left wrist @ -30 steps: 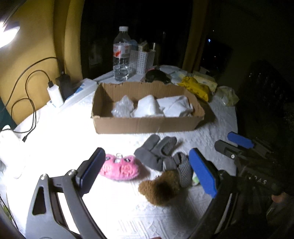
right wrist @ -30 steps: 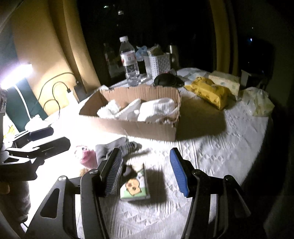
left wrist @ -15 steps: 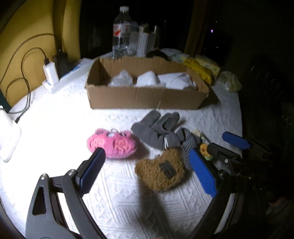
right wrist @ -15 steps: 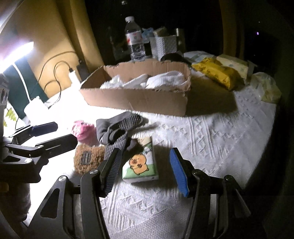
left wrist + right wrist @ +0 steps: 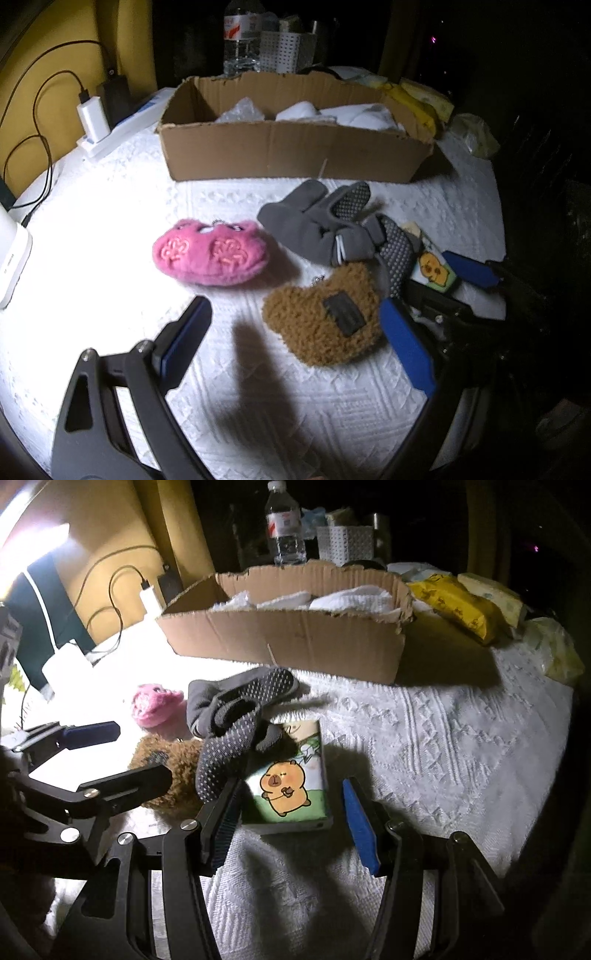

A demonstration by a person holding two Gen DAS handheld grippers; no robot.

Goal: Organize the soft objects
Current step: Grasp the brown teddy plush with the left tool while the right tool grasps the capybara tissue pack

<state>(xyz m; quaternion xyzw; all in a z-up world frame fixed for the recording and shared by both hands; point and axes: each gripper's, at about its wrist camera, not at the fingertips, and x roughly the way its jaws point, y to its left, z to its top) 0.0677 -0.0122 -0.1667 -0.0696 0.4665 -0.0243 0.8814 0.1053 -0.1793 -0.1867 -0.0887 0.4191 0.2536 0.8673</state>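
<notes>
On the white quilted table lie a pink plush (image 5: pixel 210 254), a brown fuzzy pouch (image 5: pixel 325 317), grey grip socks (image 5: pixel 325 225) and a capybara tissue pack (image 5: pixel 286 786). A cardboard box (image 5: pixel 295 147) behind them holds white cloths (image 5: pixel 351 598). My left gripper (image 5: pixel 299 332) is open, low over the table, with the brown pouch next to its right finger. My right gripper (image 5: pixel 290 819) is open, its fingers on either side of the tissue pack's near end. The socks (image 5: pixel 236 716) partly overlap the pack and pouch.
A water bottle (image 5: pixel 286 528) and white perforated basket (image 5: pixel 345 544) stand behind the box. Yellow packets (image 5: pixel 458 602) lie at the right. A power strip with charger and cables (image 5: pixel 96 125) lies at the left. The table edge falls into dark at the right.
Both grippers have moved forward and down toward the table. The left closed in on the brown pouch, the right came around the tissue pack. Both stayed open.
</notes>
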